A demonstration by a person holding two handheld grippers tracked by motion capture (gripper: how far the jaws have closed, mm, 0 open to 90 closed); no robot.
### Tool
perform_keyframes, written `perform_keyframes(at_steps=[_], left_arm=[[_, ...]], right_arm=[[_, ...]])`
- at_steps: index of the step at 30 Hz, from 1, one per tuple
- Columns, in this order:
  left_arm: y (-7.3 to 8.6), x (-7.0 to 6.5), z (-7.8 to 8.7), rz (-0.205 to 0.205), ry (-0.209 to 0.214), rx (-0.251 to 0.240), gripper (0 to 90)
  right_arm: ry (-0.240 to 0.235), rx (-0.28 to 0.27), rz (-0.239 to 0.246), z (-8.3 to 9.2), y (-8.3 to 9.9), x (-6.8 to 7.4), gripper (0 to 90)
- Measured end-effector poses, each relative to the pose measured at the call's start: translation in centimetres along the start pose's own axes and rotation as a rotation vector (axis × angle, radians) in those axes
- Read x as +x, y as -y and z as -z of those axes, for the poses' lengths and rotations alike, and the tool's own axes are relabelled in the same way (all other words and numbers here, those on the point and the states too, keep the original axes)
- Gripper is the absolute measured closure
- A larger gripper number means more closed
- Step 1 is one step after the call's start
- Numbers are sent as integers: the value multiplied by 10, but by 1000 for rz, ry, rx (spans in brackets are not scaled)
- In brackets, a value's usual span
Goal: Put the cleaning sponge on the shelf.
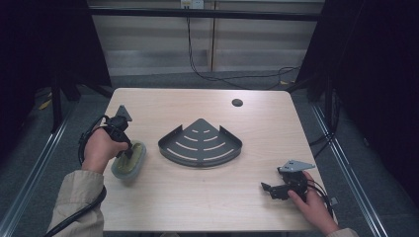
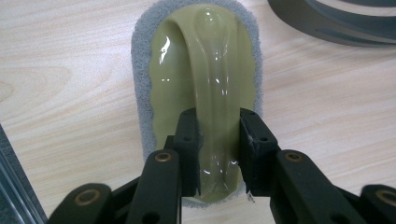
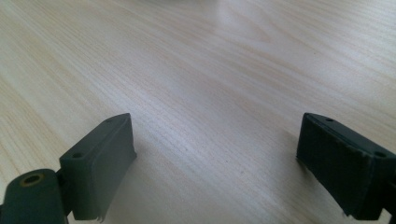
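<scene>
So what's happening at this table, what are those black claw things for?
A person sits at a wooden table with a hand-held gripper in each hand. The left gripper is clamped on the handle of a green scrubbing sponge, which sits just left of a dark grey corner shelf in the middle of the table. The right gripper rests on the table's near right side, jaws wide open with nothing between them.

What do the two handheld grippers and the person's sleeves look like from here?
Both are black two-jaw tools. The left gripper and right gripper each carry a grey three-cornered plate and trail a black cable. Brass-coloured pivot pins show on the jaw links, with flat rectangular pads at the tips. The sleeves are beige.
</scene>
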State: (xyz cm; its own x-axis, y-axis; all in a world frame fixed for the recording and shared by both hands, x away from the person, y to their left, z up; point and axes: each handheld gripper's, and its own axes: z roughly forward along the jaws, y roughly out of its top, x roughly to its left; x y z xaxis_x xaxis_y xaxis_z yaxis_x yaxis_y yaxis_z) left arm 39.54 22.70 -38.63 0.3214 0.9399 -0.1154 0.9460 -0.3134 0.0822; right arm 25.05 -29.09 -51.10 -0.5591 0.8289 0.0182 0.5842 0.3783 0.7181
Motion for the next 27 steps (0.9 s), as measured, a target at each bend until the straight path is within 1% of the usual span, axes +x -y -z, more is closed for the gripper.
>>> perform_keyframes(at_steps=[1, 2, 5, 6, 8, 10, 15, 17, 19, 20, 21, 25, 27], left_arm=[[-1, 0, 1, -14, 1, 3, 713], [-2, -1, 3, -9, 4, 6, 712], [-4, -3, 5, -22, 8, 8, 713], [-7, -6, 8, -37, 9, 12, 713], [-7, -6, 9, -41, 7, 12, 713], [-9, -8, 11, -57, 9, 20, 712], [-14, -12, 12, -71, 6, 27, 713], [-16, -14, 13, -74, 14, 33, 713], [-18, -16, 14, -85, 18, 31, 713], [-19, -17, 15, -95, 10, 28, 713], [-20, -18, 16, -105, 13, 32, 713], [-24, -23, 20, -116, 20, 26, 713], [-27, -25, 21, -129, 20, 31, 713]], right_arm=[[0, 0, 0, 0, 0, 0, 105], [0, 1, -3, 0, 0, 0, 105], [0, 0, 0, 0, 0, 0, 105], [0, 0, -1, 0, 0, 0, 105], [0, 0, -1, 0, 0, 0, 105], [0, -1, 1, 0, 0, 0, 105], [0, 0, -1, 0, 0, 0, 105], [0, 0, -1, 0, 0, 0, 105], [0, 0, -1, 0, 0, 0, 105], [-1, -1, 1, 0, 0, 0, 105], [0, 0, -1, 0, 0, 0, 105], [0, 0, 0, 0, 0, 0, 105], [0, -1, 1, 0, 0, 0, 105]])
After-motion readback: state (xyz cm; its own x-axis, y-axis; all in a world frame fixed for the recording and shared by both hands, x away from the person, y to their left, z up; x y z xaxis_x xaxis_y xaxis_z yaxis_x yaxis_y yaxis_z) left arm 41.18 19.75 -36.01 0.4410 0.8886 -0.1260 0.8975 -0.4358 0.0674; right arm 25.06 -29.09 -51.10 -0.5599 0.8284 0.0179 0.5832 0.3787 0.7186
